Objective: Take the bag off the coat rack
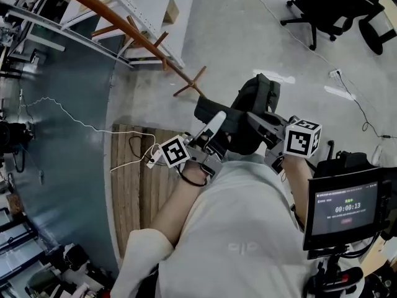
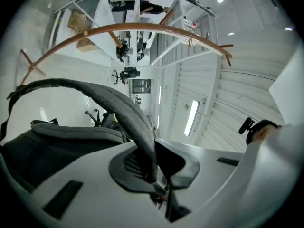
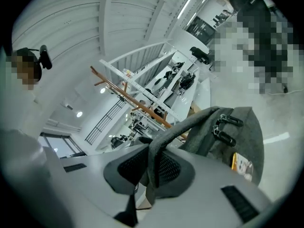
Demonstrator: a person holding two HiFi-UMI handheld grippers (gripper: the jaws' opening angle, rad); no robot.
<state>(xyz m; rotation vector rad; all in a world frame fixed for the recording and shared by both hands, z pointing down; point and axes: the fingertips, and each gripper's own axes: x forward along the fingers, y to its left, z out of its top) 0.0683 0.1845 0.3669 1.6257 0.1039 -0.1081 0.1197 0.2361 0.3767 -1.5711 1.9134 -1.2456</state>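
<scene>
Pale concrete floor runs out under you, with the wooden coat rack [image 1: 146, 39] slanting across the upper left of the head view and the dark grey bag [image 1: 248, 113] held in front of your chest, apart from the rack's nearest peg, so it looks already lifted free. Your left gripper [image 1: 209, 135] has its jaws pressed fully together on a grey strap [image 2: 118, 103], and your right gripper [image 1: 263, 126] is pinched nearly closed on another strap [image 3: 190, 127]; both pads bite only thin webbing. That is the weak spot: the whole bag hangs from 2 narrow pinches, and a quick swing or jerk could drag the webbing through the pads and drop it. If you turn back toward the rack, the hanging body could snag a peg and tip the stand. Mind too the white cable [image 1: 74, 120] trailing on the floor to your left.
</scene>
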